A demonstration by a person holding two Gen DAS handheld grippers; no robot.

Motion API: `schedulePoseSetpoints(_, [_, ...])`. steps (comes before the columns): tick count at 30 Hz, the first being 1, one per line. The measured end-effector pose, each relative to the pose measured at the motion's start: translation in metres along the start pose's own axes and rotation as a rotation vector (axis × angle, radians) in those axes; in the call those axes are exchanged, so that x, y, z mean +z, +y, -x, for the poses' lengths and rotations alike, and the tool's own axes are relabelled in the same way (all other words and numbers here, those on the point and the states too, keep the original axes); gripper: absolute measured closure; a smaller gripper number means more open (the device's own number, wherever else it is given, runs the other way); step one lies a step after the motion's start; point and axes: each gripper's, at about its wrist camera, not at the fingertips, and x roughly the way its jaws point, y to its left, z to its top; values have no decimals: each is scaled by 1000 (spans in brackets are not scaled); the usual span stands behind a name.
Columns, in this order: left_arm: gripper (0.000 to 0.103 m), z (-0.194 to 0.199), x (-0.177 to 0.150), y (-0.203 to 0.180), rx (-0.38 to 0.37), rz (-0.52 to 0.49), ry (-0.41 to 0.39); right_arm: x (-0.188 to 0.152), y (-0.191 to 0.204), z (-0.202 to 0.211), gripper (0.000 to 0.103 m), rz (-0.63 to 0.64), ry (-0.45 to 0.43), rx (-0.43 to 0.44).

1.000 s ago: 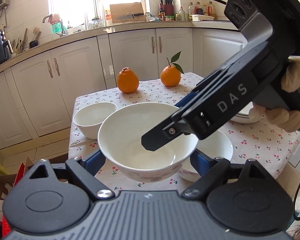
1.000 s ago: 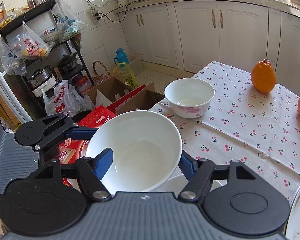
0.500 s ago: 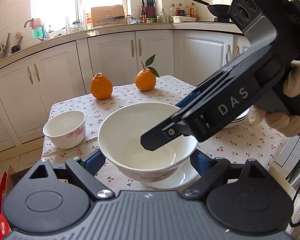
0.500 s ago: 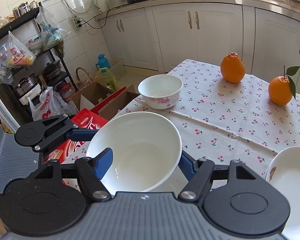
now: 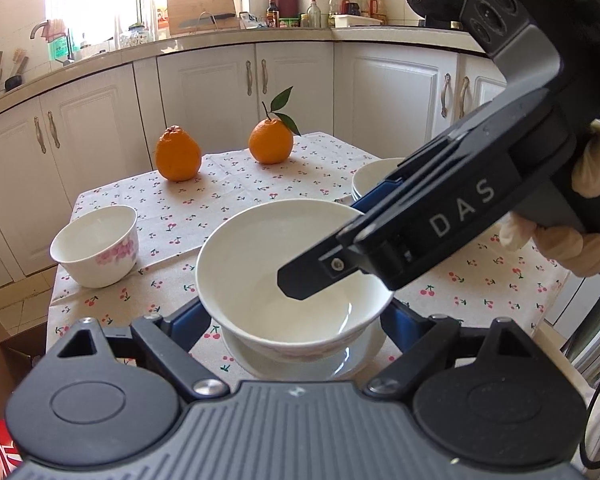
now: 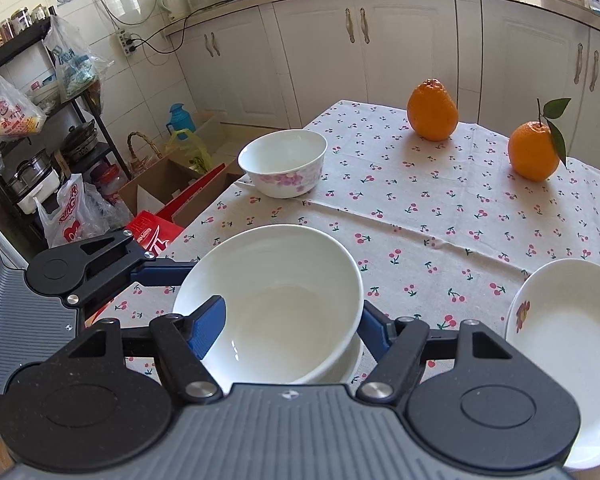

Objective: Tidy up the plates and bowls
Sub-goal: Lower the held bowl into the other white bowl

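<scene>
Large bowl over plate; small bowl left; oranges behind; plate stack right.

White bowl upright above plate

"DAS" on right gripper, red box lettering perhaps unreadable

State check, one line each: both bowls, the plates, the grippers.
Large white bowl: upright, empty, held by both grippers above a shallow white dish.
Small floral bowl: upright, empty, on the tablecloth.
White plate stack: on the table, untouched.
Left gripper: shut on the bowl's sides.
Right gripper: shut across the bowl's rim.
</scene>
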Motion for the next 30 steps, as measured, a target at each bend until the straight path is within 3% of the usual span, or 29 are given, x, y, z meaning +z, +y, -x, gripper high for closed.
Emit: schedulePoseSetpoints(30, [11, -10, -8, 2, -31, 31, 52, -10, -6, -15, 26, -4, 42, -10])
